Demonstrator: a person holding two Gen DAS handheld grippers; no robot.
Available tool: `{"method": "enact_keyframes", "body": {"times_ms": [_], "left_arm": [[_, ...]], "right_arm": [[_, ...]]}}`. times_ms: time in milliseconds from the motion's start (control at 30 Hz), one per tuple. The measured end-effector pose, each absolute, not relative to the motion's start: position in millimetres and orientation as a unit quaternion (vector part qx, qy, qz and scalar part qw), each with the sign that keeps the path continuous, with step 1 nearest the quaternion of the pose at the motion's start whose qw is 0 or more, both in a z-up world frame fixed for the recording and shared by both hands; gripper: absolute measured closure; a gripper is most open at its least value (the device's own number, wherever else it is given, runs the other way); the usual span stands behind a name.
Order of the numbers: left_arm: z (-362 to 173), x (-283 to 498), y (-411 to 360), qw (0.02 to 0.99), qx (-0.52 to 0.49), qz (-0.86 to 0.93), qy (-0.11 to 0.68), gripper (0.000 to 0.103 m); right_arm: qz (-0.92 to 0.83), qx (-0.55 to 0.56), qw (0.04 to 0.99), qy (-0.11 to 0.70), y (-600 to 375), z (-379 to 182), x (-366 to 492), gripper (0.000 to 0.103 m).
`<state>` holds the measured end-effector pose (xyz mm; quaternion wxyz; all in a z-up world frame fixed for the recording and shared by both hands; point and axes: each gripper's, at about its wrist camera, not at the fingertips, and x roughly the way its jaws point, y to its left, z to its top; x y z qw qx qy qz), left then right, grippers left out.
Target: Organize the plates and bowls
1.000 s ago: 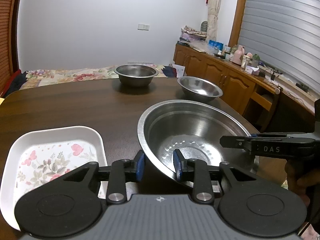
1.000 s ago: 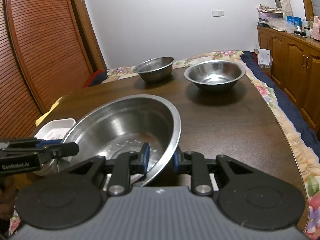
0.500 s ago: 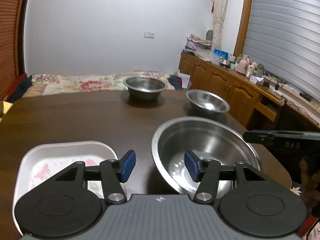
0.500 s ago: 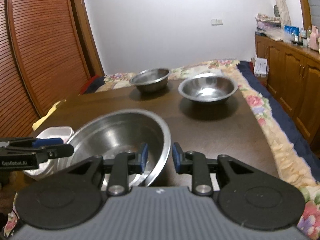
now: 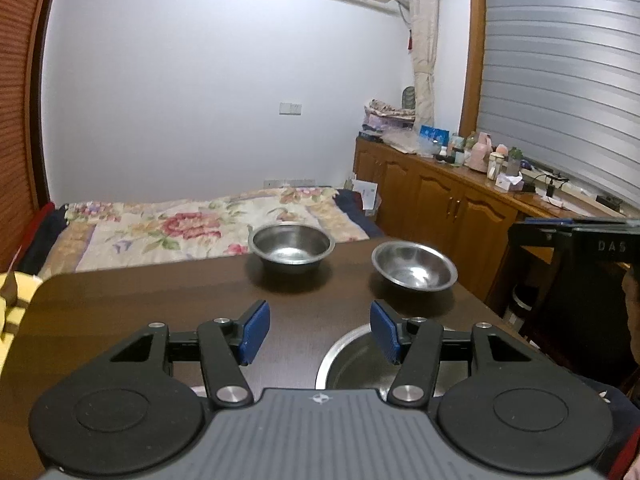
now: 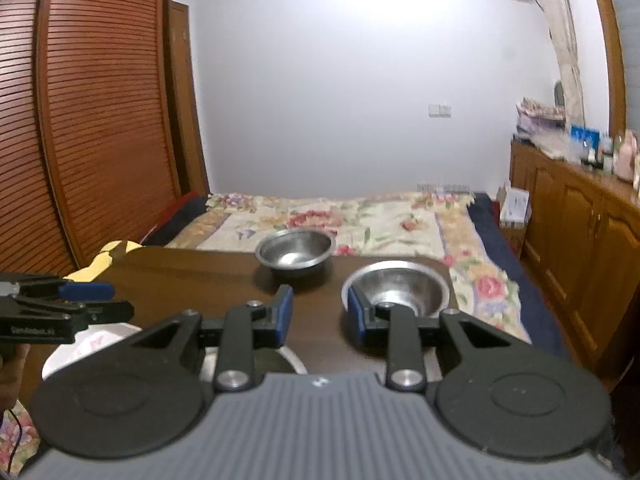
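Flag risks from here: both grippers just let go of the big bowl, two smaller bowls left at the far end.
1. The big bowl sits right under both open grippers, left gripper, right gripper; a dip could knock it.
2. The wide bowl sits near the table's right edge; a nudge could tip it off.
3. The white tray lies close beside the big bowl.

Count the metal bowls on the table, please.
3. A deep bowl stands at the far edge, a wider bowl to its right, and a big bowl lies nearest, partly hidden. More may be hidden.
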<state>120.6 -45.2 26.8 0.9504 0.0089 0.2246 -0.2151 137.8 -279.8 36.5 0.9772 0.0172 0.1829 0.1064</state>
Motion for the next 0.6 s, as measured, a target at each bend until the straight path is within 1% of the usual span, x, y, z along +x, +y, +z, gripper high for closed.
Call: {"method": "enact_keyframes", "body": {"times_ms": [300, 600], "left_arm": [[48.2, 122.9, -49.1, 0.952, 0.021, -0.225, 0.206, 0.043], [52.1, 133.4, -48.6, 0.953, 0.027, -0.221, 0.204, 0.043]], "right_arm": [[0.118, 0.004, 0.979, 0.165, -278.5, 54.3, 139.7, 0.068], [0.129, -0.002, 0.979, 0.16, -274.6, 63.4, 147.6, 0.068]]}}
